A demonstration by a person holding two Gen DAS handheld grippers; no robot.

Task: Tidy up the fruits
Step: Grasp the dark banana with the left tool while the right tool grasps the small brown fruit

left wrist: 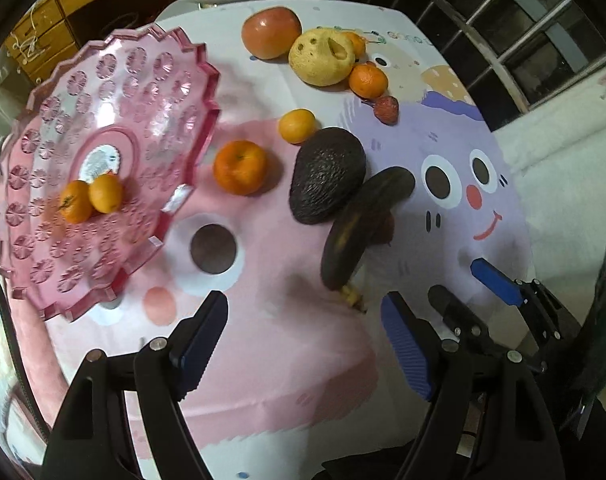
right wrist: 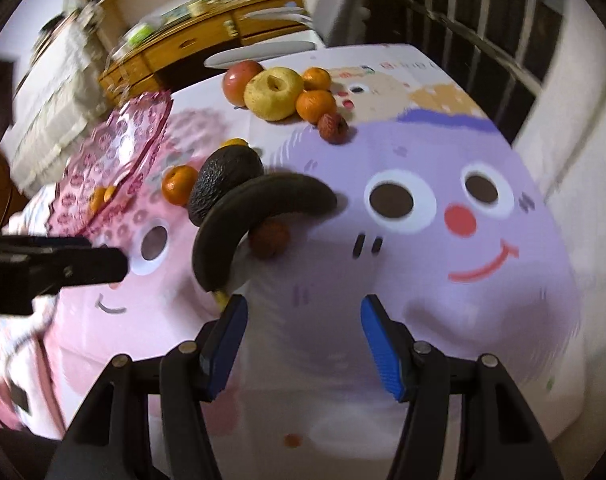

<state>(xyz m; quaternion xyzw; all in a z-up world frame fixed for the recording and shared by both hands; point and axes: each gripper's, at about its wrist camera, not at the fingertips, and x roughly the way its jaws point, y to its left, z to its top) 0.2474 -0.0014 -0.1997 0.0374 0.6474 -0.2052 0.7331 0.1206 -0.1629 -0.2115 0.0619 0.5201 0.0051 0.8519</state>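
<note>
We are holding the left claw [left wrist: 303, 344] and right claw [right wrist: 303, 344] open and empty above the bench [left wrist: 287, 360]; two mandarins [left wrist: 91, 198] are sitting in the pink glass dish [left wrist: 63, 272], and the avocado [left wrist: 327, 176] and blackened banana [left wrist: 363, 224] are lying beside it.

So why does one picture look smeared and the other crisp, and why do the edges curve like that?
Right wrist view: motion blur smears the pink plate and cupboards, while the banana stays fairly sharp. Left wrist view: crisp, with glare on the plate. Both: fisheye lenses bend the tablecloth and darken the corners.
</note>
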